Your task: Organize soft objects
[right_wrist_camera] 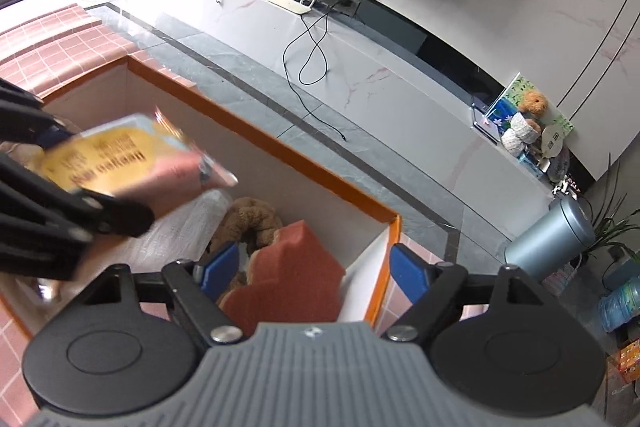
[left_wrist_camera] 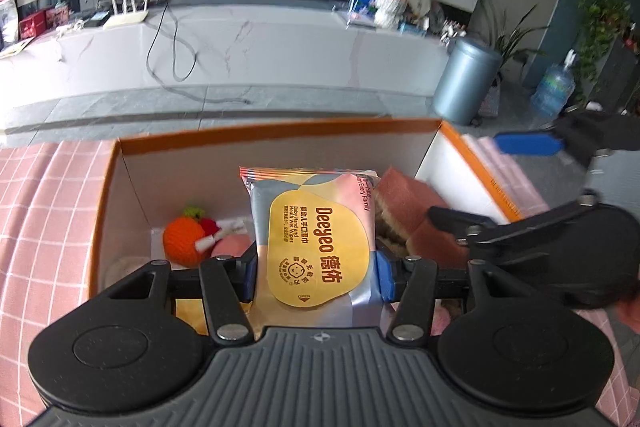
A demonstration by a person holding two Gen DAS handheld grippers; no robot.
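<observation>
My left gripper (left_wrist_camera: 316, 273) is shut on a pack of Deeyeo wet wipes (left_wrist_camera: 316, 239) and holds it over the open orange-rimmed box (left_wrist_camera: 280, 135). Inside the box lie an orange knitted toy (left_wrist_camera: 184, 239), a pink sponge (left_wrist_camera: 416, 215) and other soft items. In the right wrist view the pack (right_wrist_camera: 120, 155) is at the left, blurred, above the box (right_wrist_camera: 280, 155). My right gripper (right_wrist_camera: 312, 267) is open and empty over the box's right end, above the pink sponge (right_wrist_camera: 296, 275) and a brown plush (right_wrist_camera: 252, 215).
The box stands on a pink checked cloth (left_wrist_camera: 44, 211). Beyond are grey floor tiles, a white TV cabinet (left_wrist_camera: 256, 51) with a router and cable, a blue-grey bin (left_wrist_camera: 464, 79) and a water bottle (left_wrist_camera: 554, 91).
</observation>
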